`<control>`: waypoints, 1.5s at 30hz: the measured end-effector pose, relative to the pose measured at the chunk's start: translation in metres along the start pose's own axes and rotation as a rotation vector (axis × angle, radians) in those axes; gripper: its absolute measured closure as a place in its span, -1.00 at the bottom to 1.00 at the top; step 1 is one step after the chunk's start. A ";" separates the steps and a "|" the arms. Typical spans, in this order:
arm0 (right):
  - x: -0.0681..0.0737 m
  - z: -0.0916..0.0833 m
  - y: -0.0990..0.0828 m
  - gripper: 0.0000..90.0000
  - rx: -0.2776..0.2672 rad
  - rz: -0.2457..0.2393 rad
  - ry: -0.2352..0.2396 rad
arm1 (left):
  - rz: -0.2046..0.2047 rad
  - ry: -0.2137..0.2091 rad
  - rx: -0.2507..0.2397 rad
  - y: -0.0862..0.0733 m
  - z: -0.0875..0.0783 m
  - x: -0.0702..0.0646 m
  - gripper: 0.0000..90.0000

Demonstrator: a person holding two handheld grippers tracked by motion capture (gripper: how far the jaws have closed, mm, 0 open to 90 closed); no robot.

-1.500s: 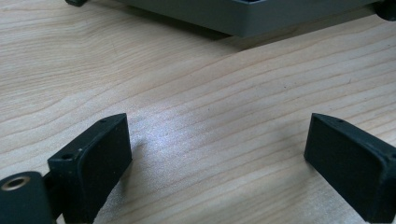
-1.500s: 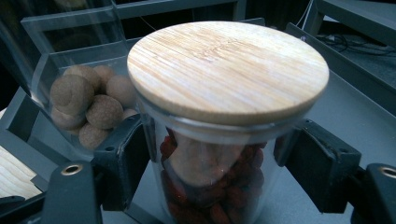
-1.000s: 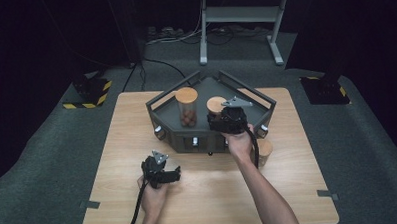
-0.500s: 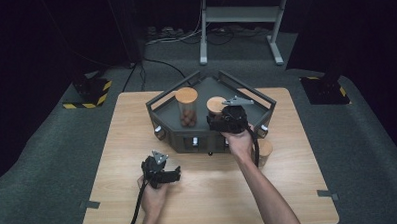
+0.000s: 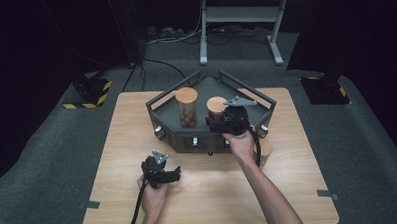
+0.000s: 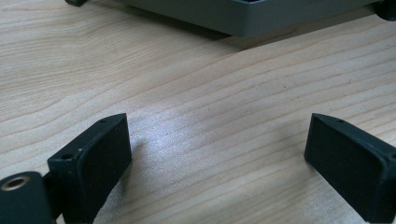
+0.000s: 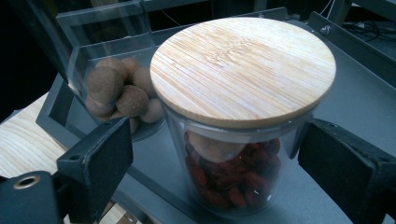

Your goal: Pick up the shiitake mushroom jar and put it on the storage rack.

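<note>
Your right gripper (image 7: 219,177) has just been opening: its jaws stand wide, clear of the glass on both sides of the jar (image 7: 233,121) at frame center, upright in the tray (image 5: 162,109). Your left gripper (image 5: 161,168), lower left, sits open and empty over the desk (image 6: 187,93).

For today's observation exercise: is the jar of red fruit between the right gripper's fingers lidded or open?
Lidded: a bamboo lid sits flat on the jar, which stands upright in the grey tray.
</note>
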State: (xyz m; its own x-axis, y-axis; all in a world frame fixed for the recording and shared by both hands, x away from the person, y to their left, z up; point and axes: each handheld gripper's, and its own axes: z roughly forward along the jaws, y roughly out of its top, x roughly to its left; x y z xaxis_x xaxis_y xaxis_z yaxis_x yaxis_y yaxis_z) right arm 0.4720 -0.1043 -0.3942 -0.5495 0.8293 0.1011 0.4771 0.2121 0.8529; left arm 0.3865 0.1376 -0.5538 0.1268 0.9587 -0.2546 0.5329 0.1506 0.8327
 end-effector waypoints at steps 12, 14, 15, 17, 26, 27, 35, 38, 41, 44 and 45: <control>0.001 -0.010 -0.004 -0.77 -0.002 0.009 0.009 | -0.003 -0.001 -0.003 0.000 0.000 0.000 -0.85; 0.001 -0.012 -0.004 -0.77 0.001 0.011 0.011 | 0.000 0.000 0.000 0.000 0.000 0.000 -0.85; 0.001 -0.013 -0.005 -0.77 0.002 0.010 0.014 | 0.000 0.000 0.000 0.000 0.000 0.000 -0.85; 0.001 -0.014 -0.006 -0.76 0.003 0.006 0.016 | -0.003 -0.001 -0.003 0.000 0.000 0.000 -0.85; -0.005 -0.017 -0.010 -0.76 0.008 0.016 0.012 | -0.003 -0.001 -0.003 0.000 0.000 0.000 -0.85; -0.006 -0.018 -0.010 -0.76 0.007 0.018 0.013 | 0.000 0.000 0.000 0.000 0.000 0.000 -0.85; -0.010 -0.027 -0.012 -0.74 -0.006 0.021 0.024 | 0.001 0.000 0.000 0.000 0.000 0.000 -0.85; -0.012 -0.029 -0.013 -0.74 -0.009 0.019 0.022 | 0.001 0.000 0.000 0.000 0.000 0.000 -0.85; -0.014 -0.032 -0.014 -0.74 -0.015 0.026 0.024 | 0.000 0.000 0.000 0.000 0.000 0.000 -0.85; -0.016 -0.034 -0.014 -0.74 -0.014 0.018 0.020 | 0.001 0.000 0.000 0.000 0.000 0.000 -0.85; -0.016 -0.035 -0.015 -0.74 -0.018 0.016 0.019 | 0.000 0.000 0.000 0.000 0.000 0.000 -0.85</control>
State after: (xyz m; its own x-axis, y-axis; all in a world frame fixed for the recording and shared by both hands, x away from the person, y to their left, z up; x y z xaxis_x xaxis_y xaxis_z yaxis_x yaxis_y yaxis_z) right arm 0.4496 -0.1392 -0.3901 -0.5548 0.8227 0.1240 0.4733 0.1894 0.8603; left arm 0.3866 0.1375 -0.5538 0.1267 0.9587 -0.2545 0.5327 0.1506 0.8328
